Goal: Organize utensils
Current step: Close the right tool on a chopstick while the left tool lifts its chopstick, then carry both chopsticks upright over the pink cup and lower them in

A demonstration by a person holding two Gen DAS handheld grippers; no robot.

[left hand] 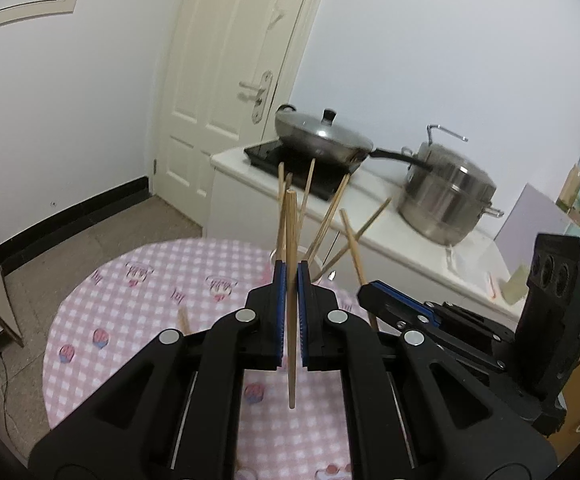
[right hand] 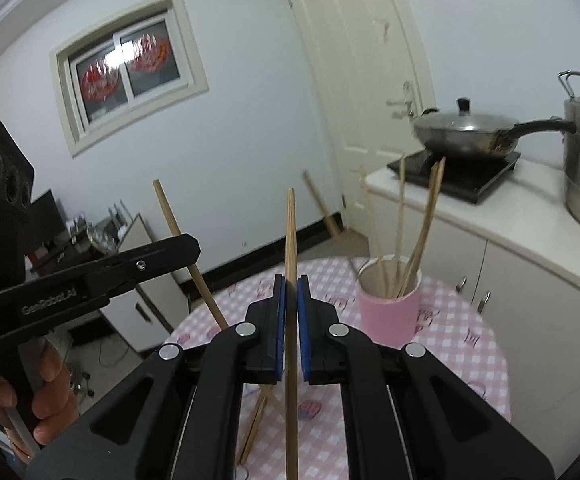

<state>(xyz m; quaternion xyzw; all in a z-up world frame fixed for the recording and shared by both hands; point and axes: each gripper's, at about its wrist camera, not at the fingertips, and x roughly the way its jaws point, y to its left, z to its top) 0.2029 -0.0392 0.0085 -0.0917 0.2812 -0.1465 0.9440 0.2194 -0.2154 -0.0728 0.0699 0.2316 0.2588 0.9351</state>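
Observation:
My left gripper [left hand: 291, 270] is shut on a wooden chopstick [left hand: 290, 300] and holds it upright above the pink checked table [left hand: 138, 300]. My right gripper [right hand: 291, 282] is shut on another chopstick [right hand: 290, 320], also upright. A pink cup [right hand: 387, 312] on the table holds several chopsticks [right hand: 399, 216]; in the left wrist view it is mostly hidden behind my left gripper, with the sticks [left hand: 329, 216] fanning out above. The right gripper [left hand: 393, 304] shows at the right in the left wrist view, the left gripper [right hand: 162, 256] at the left in the right wrist view.
Loose chopsticks lie on the table [right hand: 256, 424], one near its left edge [left hand: 184, 320]. Behind the table a white counter [left hand: 389, 220] carries an induction hob with a lidded pan [left hand: 321, 136] and a steel pot [left hand: 445, 200]. A door [left hand: 226, 80] stands behind.

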